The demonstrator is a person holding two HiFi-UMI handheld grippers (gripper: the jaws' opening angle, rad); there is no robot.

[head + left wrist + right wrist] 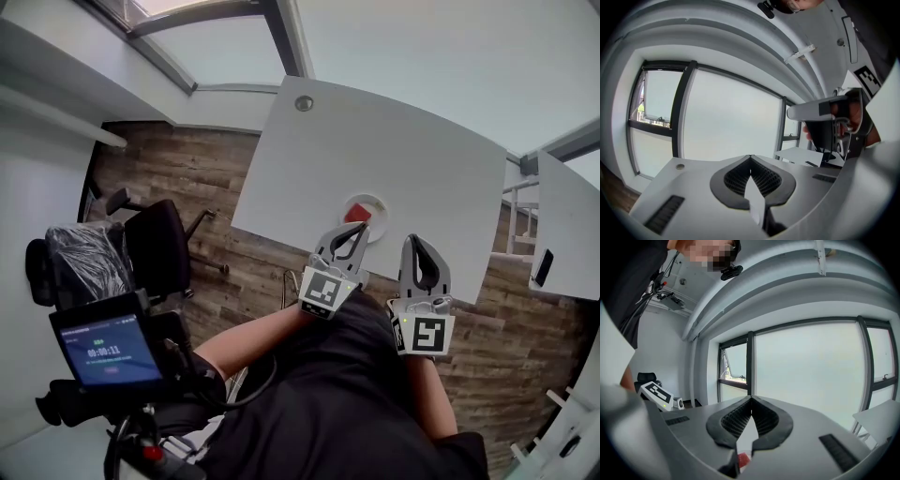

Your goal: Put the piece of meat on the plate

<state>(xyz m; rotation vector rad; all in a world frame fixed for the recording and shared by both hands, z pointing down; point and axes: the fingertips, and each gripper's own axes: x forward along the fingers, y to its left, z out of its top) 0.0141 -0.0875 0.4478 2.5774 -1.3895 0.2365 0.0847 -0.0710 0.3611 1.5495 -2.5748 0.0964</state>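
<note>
Meat: I am seeing the red piece of meat (356, 213) lying on the plate (381, 206), which is sitting near the close edge of the worktop (394, 141).
Progress: I am judging the placing done, since the meat is resting on the plate and nothing is hanging from either claw. All that is left for me is taking my hands clear.
Left claw: I am holding the left claw (361, 231) with its jaws pressed together on nothing. Its tip is showing over the plate's near rim, and it is pointing almost level at the windows (726, 117).
Right claw: I am keeping the right claw (416, 242) closed and empty, just to the right of the plate.
Arms: Both forearms are reaching forward side by side.
</note>
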